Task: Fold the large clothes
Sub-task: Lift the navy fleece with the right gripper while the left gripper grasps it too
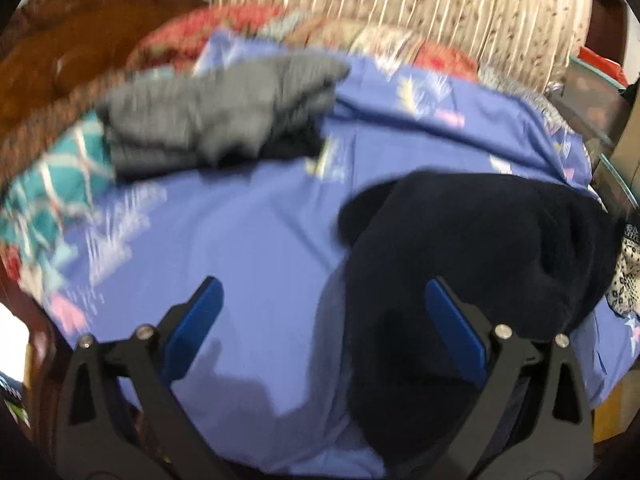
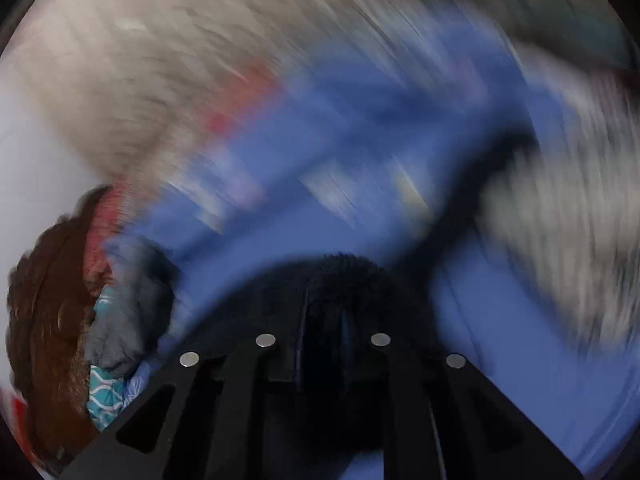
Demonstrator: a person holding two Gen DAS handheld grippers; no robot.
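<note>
- The dark navy garment (image 1: 472,264) lies bunched on the blue bedsheet (image 1: 248,248), its long axis running from near to far, right of centre.
- The left gripper (image 1: 324,300) is spread wide and empty; its right finger overlaps the garment's near edge.
- The right gripper (image 2: 324,320) is nearly closed, dark fabric bunched between its fingers; blur hides whether the pads press it.
- A grey folded pile (image 1: 216,112) sits far left.

A home bedroom: bed (image 1: 260,240) (blue printed sheet); carved wooden headboard (image 1: 60,52); pleated curtain (image 1: 400,8)
</note>
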